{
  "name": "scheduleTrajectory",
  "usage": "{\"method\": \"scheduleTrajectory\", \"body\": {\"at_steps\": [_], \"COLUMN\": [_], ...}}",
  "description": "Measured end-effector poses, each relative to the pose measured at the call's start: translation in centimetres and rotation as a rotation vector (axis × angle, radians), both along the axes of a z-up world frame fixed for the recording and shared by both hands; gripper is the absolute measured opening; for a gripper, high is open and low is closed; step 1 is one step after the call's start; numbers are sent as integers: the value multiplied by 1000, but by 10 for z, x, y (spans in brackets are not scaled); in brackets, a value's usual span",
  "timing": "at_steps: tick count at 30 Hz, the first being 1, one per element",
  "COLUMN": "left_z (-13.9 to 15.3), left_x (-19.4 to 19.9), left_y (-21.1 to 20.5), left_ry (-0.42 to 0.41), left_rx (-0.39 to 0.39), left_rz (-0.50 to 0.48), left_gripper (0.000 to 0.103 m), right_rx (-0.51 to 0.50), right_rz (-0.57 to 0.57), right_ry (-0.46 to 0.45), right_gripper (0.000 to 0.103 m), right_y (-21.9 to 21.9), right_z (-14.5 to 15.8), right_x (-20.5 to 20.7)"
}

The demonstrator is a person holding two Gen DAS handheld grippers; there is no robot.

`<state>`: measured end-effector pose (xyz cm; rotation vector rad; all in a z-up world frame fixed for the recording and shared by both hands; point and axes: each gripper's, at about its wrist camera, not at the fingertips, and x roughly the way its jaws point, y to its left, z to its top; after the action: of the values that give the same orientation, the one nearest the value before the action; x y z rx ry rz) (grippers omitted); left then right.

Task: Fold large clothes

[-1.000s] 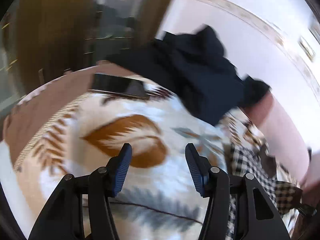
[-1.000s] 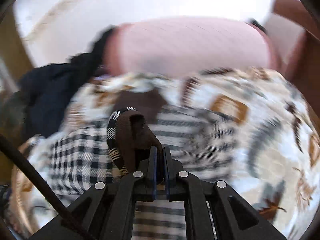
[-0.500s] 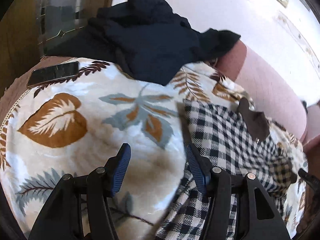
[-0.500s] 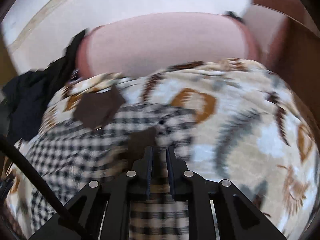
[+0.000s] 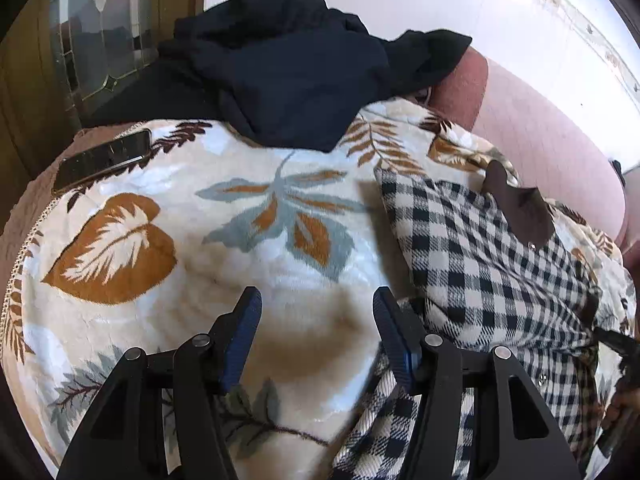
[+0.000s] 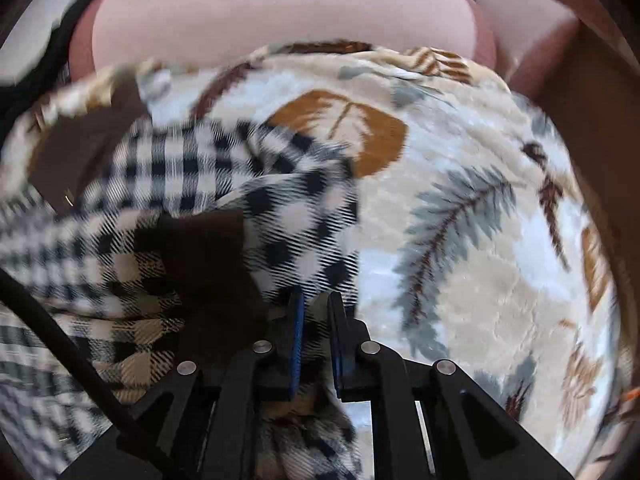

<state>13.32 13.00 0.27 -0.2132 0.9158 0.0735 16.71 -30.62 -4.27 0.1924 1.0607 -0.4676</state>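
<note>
A black-and-white checked shirt (image 5: pixel 480 264) with a dark brown collar (image 5: pixel 520 208) lies on a leaf-patterned blanket (image 5: pixel 224 248) on a bed. My left gripper (image 5: pixel 316 312) is open and empty, low over the blanket just left of the shirt's edge. In the right wrist view, my right gripper (image 6: pixel 316 312) is nearly closed on a fold of the checked shirt (image 6: pixel 240 208), with a brown cuff or collar piece (image 6: pixel 204 248) bunched just left of the fingers.
A heap of dark navy clothes (image 5: pixel 296 68) lies at the far end of the bed. A black phone (image 5: pixel 104 156) lies on the blanket's left edge. A pink headboard or cushion (image 6: pixel 280 12) runs along the bed's side, a wall behind.
The left gripper swung right and closer to the checked shirt, staying open. The right gripper carried its held fold of the shirt across the garment, toward the blanket side.
</note>
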Motion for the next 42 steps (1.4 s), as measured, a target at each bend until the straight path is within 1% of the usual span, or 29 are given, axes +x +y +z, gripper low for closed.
{"method": "scheduleTrajectory", "body": {"at_steps": [1,3,4,6,8,9,10,13,15,16,17,18,19,20,21,23,27,30,33,34,37,40,42], "left_z": [-2,-5,-8,-14,-21,-25,-29,-41,-43,-44,-45,-47,-48,-50,-54,-60,-58,-58,-58,-59,-62,-63,-65], "left_x": [0,-2,-3,-7,-12,-14,-17,-28,-40,-45,-50,-59,-66,-73,-85,-100,-140,-166,-191,-190,-212,-227,-236], "left_y": [0,0,0,1,1,2,2,4,6,7,8,10,11,11,12,10,6,9,16,17,20,26,28], "left_ry": [12,36,51,87,121,143,164,214,210,217,225,231,234,241,262,275,260,253,250,248,230,223,222], "left_rx": [-7,-17,-23,-44,-64,-84,-105,-172,-210,-242,-278,-335,-363,-401,-466,-522,-520,-544,-563,-563,-574,-585,-576], "left_rz": [-12,-32,-47,-86,-127,-152,-174,-229,-263,-282,-297,-314,-323,-335,-349,-352,-360,-349,-327,-323,-304,-288,-281], "left_gripper": [57,57,57,57,57,57,57,57,57,57,57,54,52,45,40,37,36,36,36,36,36,36,36], "right_rx": [33,117,152,261,339,392,423,578,679,717,744,761,803,846,880,941,1021,1058,1078,1082,1108,1124,1109], "right_rz": [-7,-9,-7,-9,-9,-11,-13,-2,24,38,57,65,76,84,91,111,153,192,209,211,214,220,237], "right_ry": [-36,-97,-113,-159,-175,-180,-180,-167,-146,-143,-172,-185,-199,-209,-216,-236,-252,-245,-253,-260,-281,-280,-269], "right_gripper": [18,40,44,53,56,56,56,56,56,56,56,56,56,56,56,56,56,56,56,56,56,55,55], "right_y": [-5,-12,-16,-28,-34,-39,-40,-44,-40,-37,-33,-31,-28,-26,-23,-16,0,18,25,27,34,38,45], "right_z": [9,21,24,29,27,22,18,-8,-25,-33,-37,-38,-41,-44,-47,-54,-61,-67,-69,-70,-77,-81,-80], "right_x": [-12,-34,-39,-68,-88,-103,-111,-145,-161,-167,-178,-185,-194,-202,-209,-226,-259,-282,-304,-308,-326,-332,-334]}}
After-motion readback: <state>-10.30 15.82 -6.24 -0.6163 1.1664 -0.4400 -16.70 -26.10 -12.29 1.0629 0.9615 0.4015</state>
